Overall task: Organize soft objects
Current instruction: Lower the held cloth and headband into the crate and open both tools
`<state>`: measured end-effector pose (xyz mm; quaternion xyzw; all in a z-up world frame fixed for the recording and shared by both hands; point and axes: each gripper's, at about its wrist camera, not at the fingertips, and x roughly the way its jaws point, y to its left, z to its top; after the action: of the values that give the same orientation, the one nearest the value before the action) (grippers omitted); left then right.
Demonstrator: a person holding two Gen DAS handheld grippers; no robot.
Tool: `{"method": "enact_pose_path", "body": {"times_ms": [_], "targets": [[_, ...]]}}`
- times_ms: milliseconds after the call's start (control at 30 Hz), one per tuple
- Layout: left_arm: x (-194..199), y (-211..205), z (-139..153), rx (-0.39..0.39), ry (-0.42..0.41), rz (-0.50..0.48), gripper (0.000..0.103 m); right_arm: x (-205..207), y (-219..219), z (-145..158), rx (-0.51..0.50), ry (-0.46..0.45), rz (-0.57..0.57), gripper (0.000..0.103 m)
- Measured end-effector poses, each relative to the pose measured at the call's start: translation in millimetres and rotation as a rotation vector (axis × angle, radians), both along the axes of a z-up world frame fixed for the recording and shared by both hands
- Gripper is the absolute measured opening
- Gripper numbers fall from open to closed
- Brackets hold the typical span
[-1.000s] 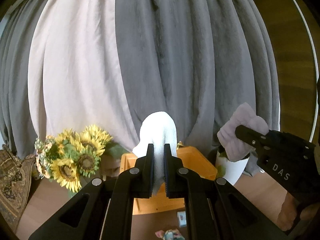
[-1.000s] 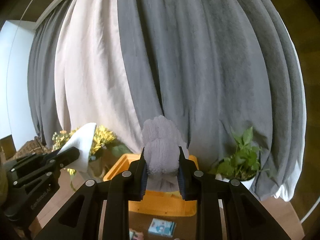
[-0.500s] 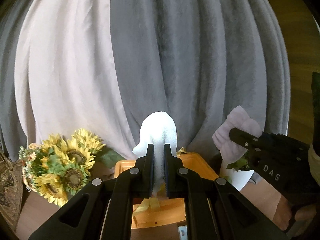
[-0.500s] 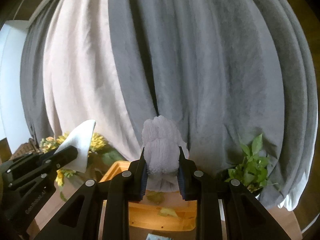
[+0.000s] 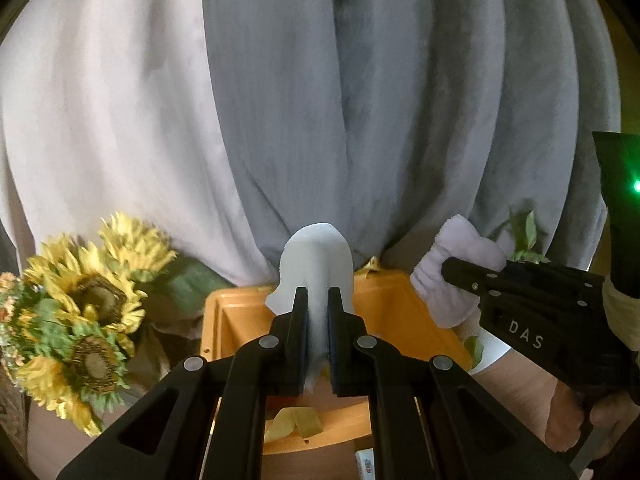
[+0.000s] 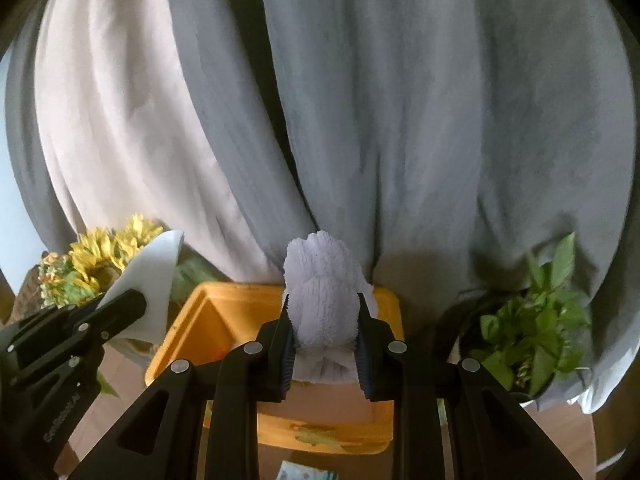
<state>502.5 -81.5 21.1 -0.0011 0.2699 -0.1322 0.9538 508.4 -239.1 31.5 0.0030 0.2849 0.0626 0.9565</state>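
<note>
The left claw [image 5: 317,300] is clamping a white cloth [image 5: 316,256]. The right claw [image 6: 323,320] is squeezing a fluffy lilac cloth [image 6: 323,280], both hanging over the orange bin [image 6: 192,320].

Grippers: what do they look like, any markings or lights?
Both are matte black plastic with paired linkage arms and silver pivot pins. The left gripper shows faint, unreadable lettering along its side in the right wrist view. The right gripper has ribbed pads, white "DAS" lettering, and a green light glowing on the unit above it.
</note>
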Motion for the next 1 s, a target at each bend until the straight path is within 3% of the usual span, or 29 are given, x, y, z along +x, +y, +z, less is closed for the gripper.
{"method": "enact_pose_path", "body": {"times_ms": [433, 733, 1000], "targets": [[57.2, -3.5, -49.0, 0.044, 0.243, -0.022, 0.01, 59.5, 10.0, -38.9, -0.057, 0.215, 0.055, 0.026], [77.7, -8.4, -80.8, 0.092, 0.341, -0.026, 0.01, 88.4, 15.2, -70.5, -0.101, 0.347, 0.065, 0.027], [82.8, -12.6, -94.4, 0.116, 0.388, -0.036, 0.013, 91.9, 15.1, -90.9, -0.114, 0.406, 0.074, 0.027]]}}
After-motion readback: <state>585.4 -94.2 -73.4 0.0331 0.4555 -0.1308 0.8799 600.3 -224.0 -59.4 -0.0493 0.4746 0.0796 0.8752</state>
